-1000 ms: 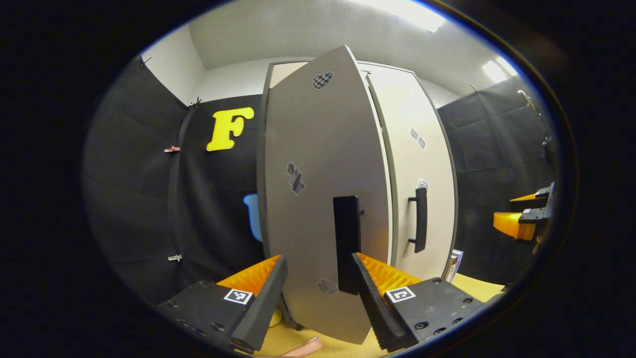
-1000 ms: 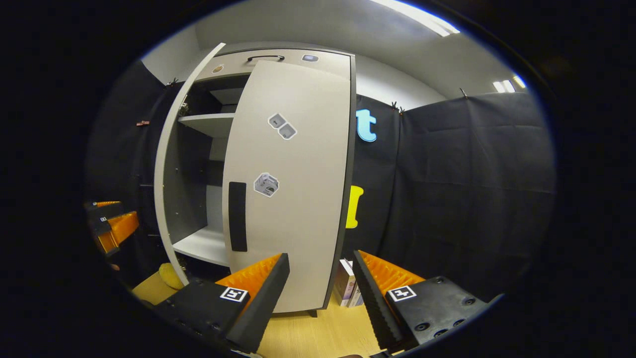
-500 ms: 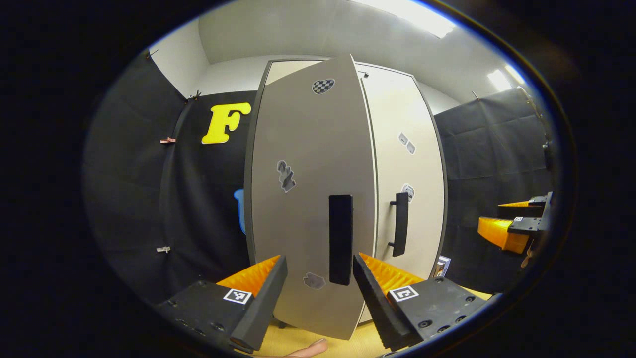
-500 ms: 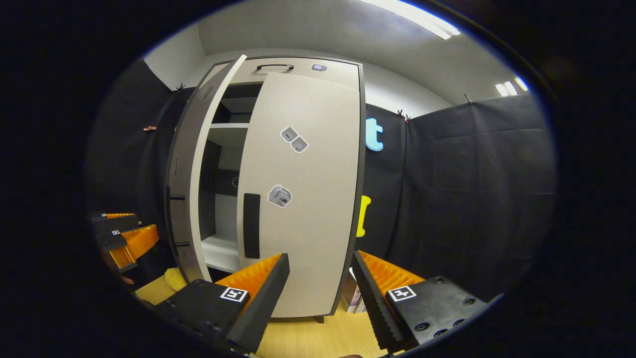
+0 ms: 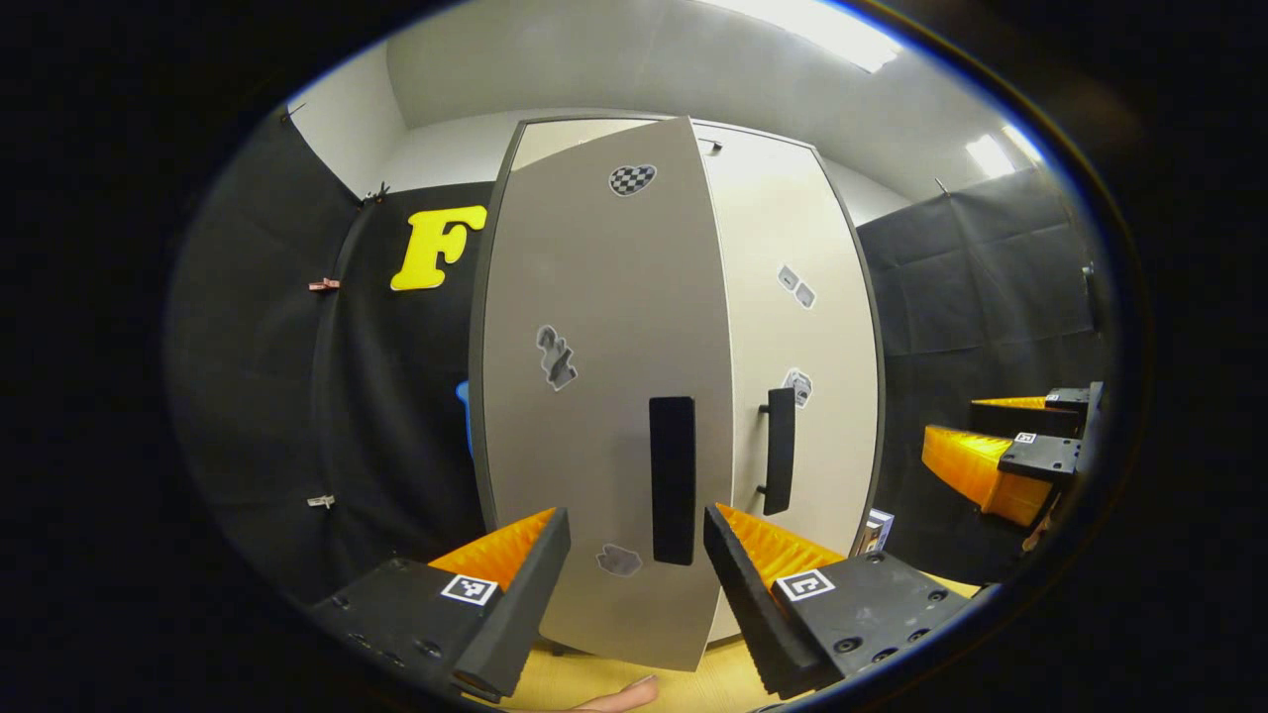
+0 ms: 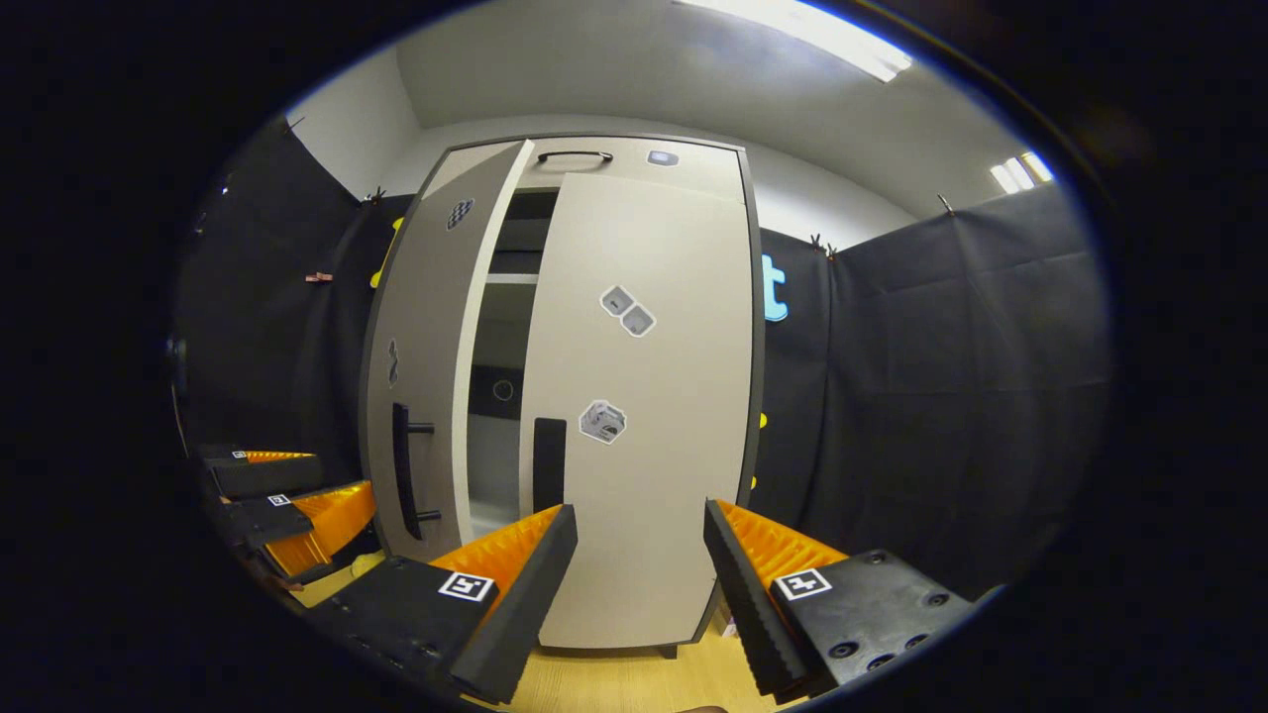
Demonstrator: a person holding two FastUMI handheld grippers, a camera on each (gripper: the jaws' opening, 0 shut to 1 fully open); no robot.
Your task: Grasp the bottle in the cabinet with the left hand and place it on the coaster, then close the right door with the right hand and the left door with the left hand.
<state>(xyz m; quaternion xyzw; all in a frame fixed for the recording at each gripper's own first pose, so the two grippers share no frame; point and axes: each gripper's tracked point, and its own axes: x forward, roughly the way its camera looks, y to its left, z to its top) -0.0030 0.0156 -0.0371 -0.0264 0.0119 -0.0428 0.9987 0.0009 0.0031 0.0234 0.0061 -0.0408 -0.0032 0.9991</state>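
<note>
A recording booth: black cloth walls [image 6: 941,376] surround a cabinet [image 6: 644,396].

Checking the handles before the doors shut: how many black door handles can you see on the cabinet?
2: one on the left door, one on the right door. A third, thinner handle sits on the cabinet's top panel.

Lighting: bright overhead ceiling strips [image 5: 807,25] and [image 6: 792,40], blown out to white glare at the top of both views, light falling evenly on the pale cabinet doors [image 5: 604,396]. Shadow: booth cloth reads near-black with little detail; cabinet interior [image 6: 500,347] dim. Image quality: sharp centre, strong fisheye bowing of door edges, darkening and slight blue fringing toward the rim.
</note>
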